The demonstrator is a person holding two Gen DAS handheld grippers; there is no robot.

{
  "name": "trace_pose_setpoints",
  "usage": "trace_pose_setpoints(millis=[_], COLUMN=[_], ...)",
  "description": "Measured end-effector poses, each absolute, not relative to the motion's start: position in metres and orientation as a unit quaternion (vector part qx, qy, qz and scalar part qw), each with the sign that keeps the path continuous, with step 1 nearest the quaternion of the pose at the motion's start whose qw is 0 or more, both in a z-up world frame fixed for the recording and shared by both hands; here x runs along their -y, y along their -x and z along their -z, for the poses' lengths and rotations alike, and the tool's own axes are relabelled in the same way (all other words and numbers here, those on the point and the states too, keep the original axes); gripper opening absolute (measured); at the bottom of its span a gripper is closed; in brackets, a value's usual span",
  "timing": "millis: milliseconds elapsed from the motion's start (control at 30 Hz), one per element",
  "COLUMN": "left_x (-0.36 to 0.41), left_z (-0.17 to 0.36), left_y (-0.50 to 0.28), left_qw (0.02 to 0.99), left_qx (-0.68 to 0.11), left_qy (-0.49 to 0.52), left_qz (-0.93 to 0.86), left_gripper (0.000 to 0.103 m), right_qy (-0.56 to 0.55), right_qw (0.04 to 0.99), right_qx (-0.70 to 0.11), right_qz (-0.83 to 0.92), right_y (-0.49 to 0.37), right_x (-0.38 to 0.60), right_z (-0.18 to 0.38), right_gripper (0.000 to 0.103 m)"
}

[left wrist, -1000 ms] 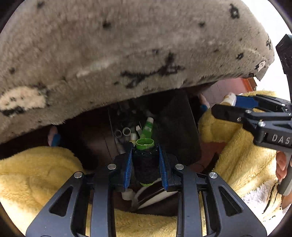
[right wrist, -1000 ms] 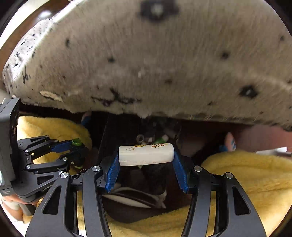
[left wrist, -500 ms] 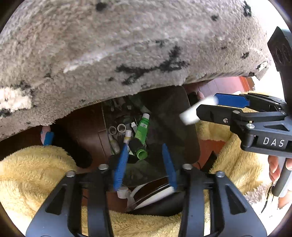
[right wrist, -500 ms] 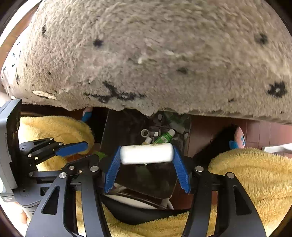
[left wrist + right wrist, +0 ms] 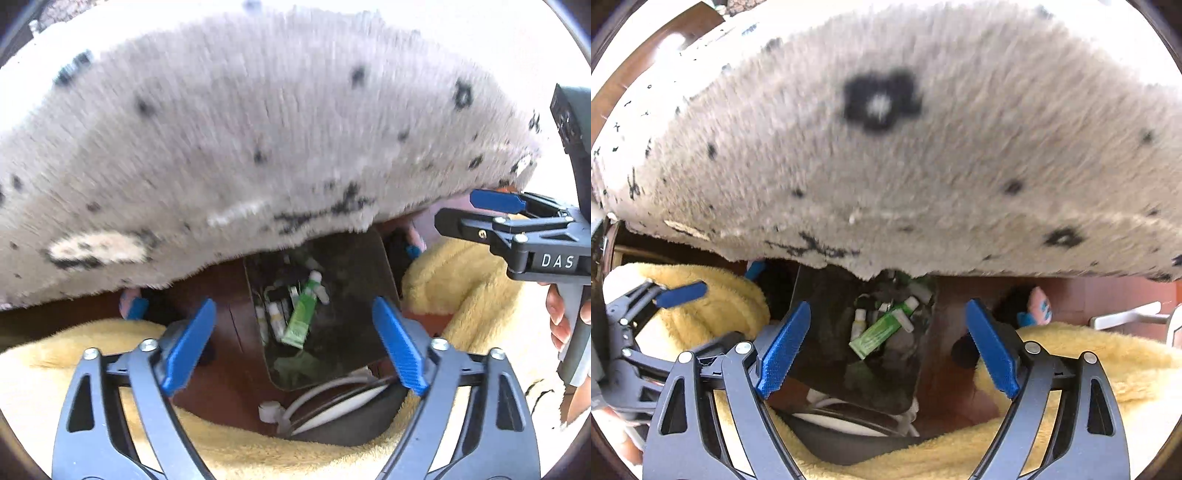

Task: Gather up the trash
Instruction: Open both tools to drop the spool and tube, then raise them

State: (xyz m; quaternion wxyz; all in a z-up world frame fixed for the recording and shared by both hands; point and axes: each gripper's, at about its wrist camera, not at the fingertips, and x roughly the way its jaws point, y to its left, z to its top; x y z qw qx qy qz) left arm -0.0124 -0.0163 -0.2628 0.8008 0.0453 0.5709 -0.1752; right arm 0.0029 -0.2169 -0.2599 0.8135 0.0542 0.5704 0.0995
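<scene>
- Left wrist view: the left gripper (image 5: pixel 291 347) points steeply down, its jaws opening with nothing gripped between the blue pads (image 5: pixel 190 345).
- Below it stands a dark bin (image 5: pixel 364 325) on a red-brown floor (image 5: pixel 225 325).
- Trash lies in the bin's bottom: a green tube (image 5: pixel 301 319) with a white cap, among small white tubes and vials (image 5: pixel 275 317) that are too small to tell apart.
- A grey shaggy rug (image 5: pixel 240 147) with black marks fills the top of the view and overhangs the bin's far edge; it is blurred.
- Yellow fleece (image 5: pixel 461 280) lies at both sides of the bin and along the bottom.
- At the right, a hand (image 5: pixel 565 314) holds the right gripper (image 5: pixel 476 210), its jaws apart and empty.
- Right wrist view: the right gripper (image 5: pixel 888 347) also points down over the bin (image 5: pixel 827 325), jaws opening, nothing between the pads (image 5: pixel 785 347).
- The green tube (image 5: pixel 877 334) lies slanted in the bin among the vials (image 5: pixel 858 321).
- The rug (image 5: pixel 923 147) covers the upper view; yellow fleece (image 5: pixel 1089 354) lies at the right and left.
- The left gripper (image 5: pixel 676 295) shows at the left edge, its jaws apart.
- Red-brown floor (image 5: pixel 1108 295) shows at the right, beyond the fleece.
</scene>
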Motion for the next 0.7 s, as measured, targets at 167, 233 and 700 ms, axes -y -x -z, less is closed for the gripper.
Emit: trace_pose_setpoints(millis=[167, 233, 700], left_x=[0.011, 0.008, -0.003], left_z=[0.220, 0.202, 0.150], left_y=[0.007, 0.005, -0.074], left_qw=[0.833, 0.847, 0.887], left_qx=[-0.526, -0.505, -0.440], left_qy=[-0.050, -0.053, -0.058], left_qz=[0.164, 0.158, 0.127], left_gripper=[0.093, 0.093, 0.093], right_qy=[-0.046, -0.044, -0.033], right_qw=[0.845, 0.858, 0.902], right_qx=[-0.523, -0.503, -0.429], right_qz=[-0.096, -0.093, -0.040], right_y=[-0.002, -0.005, -0.072], right_x=[0.228, 0.234, 0.276], right_z=[0.219, 0.201, 0.131], right_gripper=[0.089, 0.091, 0.093])
